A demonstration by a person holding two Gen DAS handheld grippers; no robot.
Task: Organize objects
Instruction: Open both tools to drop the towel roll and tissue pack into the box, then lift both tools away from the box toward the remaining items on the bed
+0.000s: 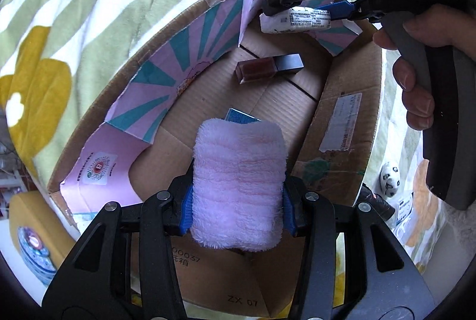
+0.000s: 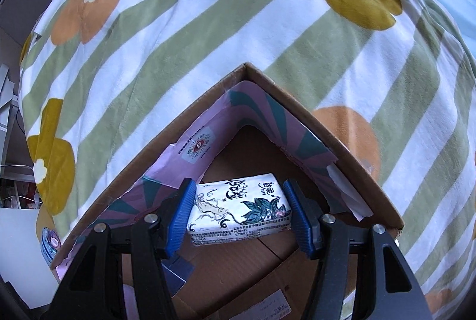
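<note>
1. Left gripper (image 1: 238, 207), at 6 o'clock in the left wrist view: clamped on a rolled pink fluffy towel (image 1: 238, 183), blue pads pressing both sides, roll standing upright between the black fingers.
2. Just beyond the towel, toward 12 o'clock: a corner of a small blue box (image 1: 239, 116) peeking out behind the roll, on the floor of a cardboard box (image 1: 348, 99).
3. Farther in, at about 1 o'clock from the towel: a dark red bottle with a black cap (image 1: 267, 68), lying on its side on the cardboard floor.
4. Right gripper (image 2: 238, 211), at 6 o'clock in the right wrist view: clenched on a white tissue pack (image 2: 239, 208) printed with black script and green leaves, blue pads against both short ends, pack held inside the box's corner.
5. Same gripper at 1 o'clock in the left wrist view (image 1: 309, 12), gripped by a hand (image 1: 428, 64) at 3 o'clock.
6. Along the box's inner walls: pink and teal striped paper lining (image 1: 166, 82).
7. Around the box: green-and-white striped blanket (image 2: 208, 31) with orange and mustard flowers.
</note>
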